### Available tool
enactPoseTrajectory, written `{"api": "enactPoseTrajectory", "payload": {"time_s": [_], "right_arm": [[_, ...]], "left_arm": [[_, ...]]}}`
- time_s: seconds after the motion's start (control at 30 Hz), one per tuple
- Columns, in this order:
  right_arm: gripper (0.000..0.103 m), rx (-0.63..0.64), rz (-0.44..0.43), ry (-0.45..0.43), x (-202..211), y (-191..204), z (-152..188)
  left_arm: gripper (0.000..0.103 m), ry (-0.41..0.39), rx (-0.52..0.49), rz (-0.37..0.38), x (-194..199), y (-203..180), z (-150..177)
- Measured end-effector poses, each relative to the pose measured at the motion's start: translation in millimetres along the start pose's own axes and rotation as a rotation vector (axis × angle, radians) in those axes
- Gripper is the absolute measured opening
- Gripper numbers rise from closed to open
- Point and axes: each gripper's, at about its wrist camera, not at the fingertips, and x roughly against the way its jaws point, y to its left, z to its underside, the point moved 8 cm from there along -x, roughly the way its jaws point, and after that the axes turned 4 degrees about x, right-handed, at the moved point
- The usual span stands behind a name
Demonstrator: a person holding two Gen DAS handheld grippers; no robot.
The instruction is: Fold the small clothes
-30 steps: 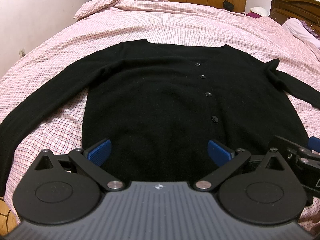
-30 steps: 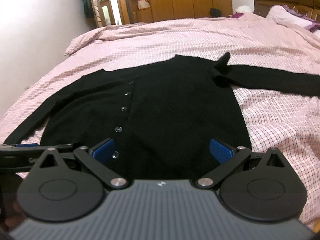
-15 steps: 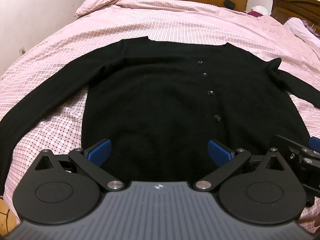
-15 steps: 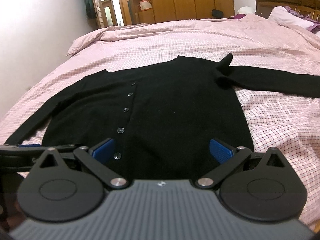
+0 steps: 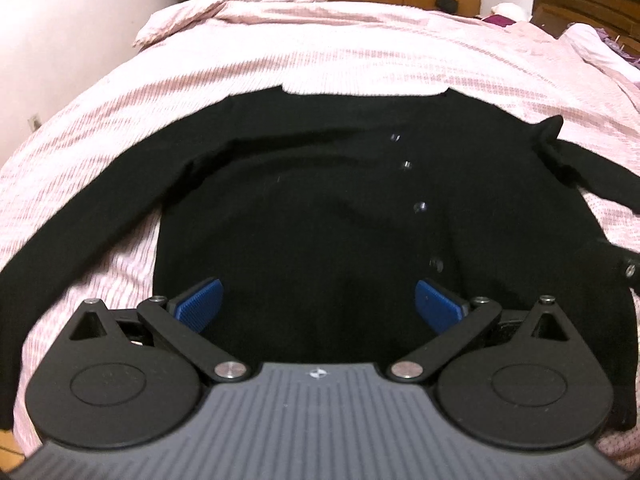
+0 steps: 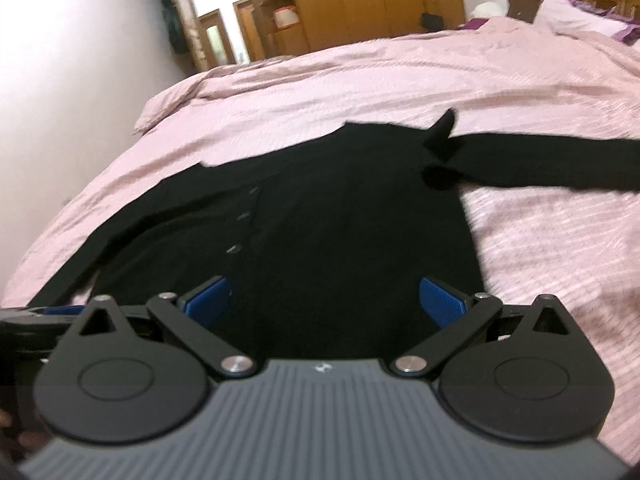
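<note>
Black buttoned knit cardigan [image 5: 304, 216] lies spread flat on pink checked bed [image 5: 360, 48] for folding, both tools [image 5: 318, 304] [image 6: 324, 300] gaping empty above its hem.

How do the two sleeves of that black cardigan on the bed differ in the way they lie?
The left sleeve angles down toward the near edge of the bed, while the right sleeve stretches straight out sideways. The left sleeve joins its shoulder smoothly; the right sleeve has a bunched fold poking up at its shoulder. Both belong to the cardigan, are black, and lie flat and unfolded.
</note>
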Motion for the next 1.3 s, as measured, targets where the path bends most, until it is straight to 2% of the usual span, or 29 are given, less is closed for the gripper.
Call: {"api": "enactPoseTrajectory", "payload": {"time_s": [0.2, 0.33, 0.57, 0.87, 1.07, 1.23, 1.3], "right_arm": [[0.103, -0.068, 0.129, -0.045, -5.1, -64.3, -28.3], [0.103, -0.143, 0.238, -0.076, -12.1, -123.2, -44.7], [0.103, -0.310, 0.327, -0.067, -38.0, -216.4, -50.8], [0.103, -0.545, 0.346, -0.026, -79.3, -294.3, -36.0], [0.103, -0.591, 0.342, -0.118, -92.4, -314.1, -39.7], [0.103, -0.656, 0.284, -0.234, -96.3, -331.1, -48.7], [0.099, -0.680, 0.267, -0.276, -96.3, -338.7, -51.1]], "left_arm": [[0.103, 0.002, 0.025, 0.025, -12.8, -1.4, -27.4], [0.103, 0.000, 0.043, 0.014, -26.6, -1.8, -44.9], [0.103, 0.024, 0.035, -0.004, -58.1, -10.7, -60.5], [0.103, 0.115, 0.022, -0.031, -98.3, -22.1, -43.5], [0.103, 0.117, 0.048, -0.033, -110.0, -18.6, -35.4], [0.103, 0.106, 0.037, -0.040, -112.7, -19.5, -33.8], [0.103, 0.100, 0.031, -0.041, -113.0, -19.8, -33.4]]}}
